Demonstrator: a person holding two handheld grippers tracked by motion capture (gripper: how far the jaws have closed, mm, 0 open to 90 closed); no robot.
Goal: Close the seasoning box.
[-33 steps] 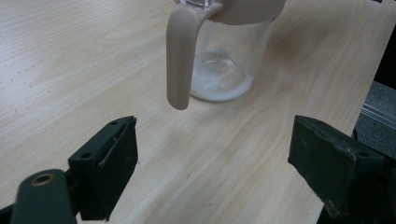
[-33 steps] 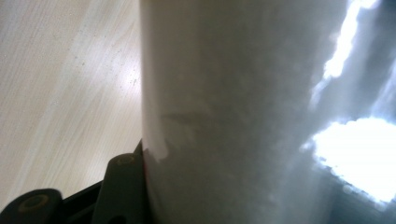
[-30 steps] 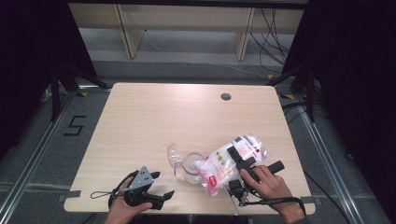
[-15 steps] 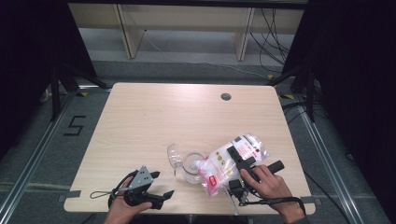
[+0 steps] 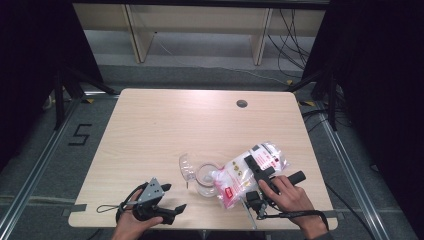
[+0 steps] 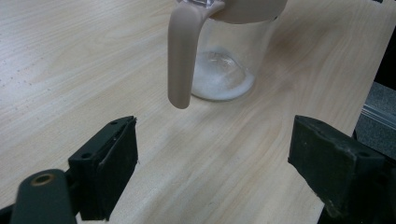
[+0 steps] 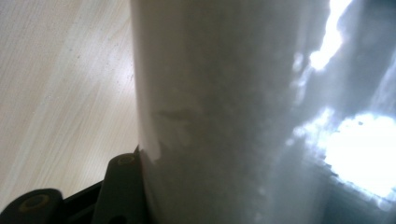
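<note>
Jaws on my left gripper (image 5: 175, 200) stand wide apart with nothing between them; in the left gripper view I look past both black pads at bare wood. That gripper sits low at the near edge of the wooden table (image 5: 165, 125), held in my left hand (image 5: 131, 220), with its grey three-cornered plate (image 5: 152, 189) facing up.

Ahead of it stands a clear glass jar (image 6: 229, 60) with a beige lid rim and a beige handle (image 6: 181, 56) hanging down its near side. A shallow layer of white powder (image 6: 223, 84) lies in the bottom. From the high view the jar (image 5: 204, 176) stands upright near the table's front edge, with its clear flip lid (image 5: 187, 167) swung open to the left.

My right gripper (image 5: 252, 167) is clamped on a plastic bag of white powder (image 5: 250, 170) with red and black label patches. The bag is tilted, its lower end over the jar's mouth; whether it touches the rim I cannot tell. In the right gripper view the bag (image 7: 224, 116) presses right against the lens, one black jaw just showing at its lower left. My right hand (image 5: 290, 197) grips the handle behind it.

A round grommet hole (image 5: 242, 104) sits well apart, near the far edge.
</note>
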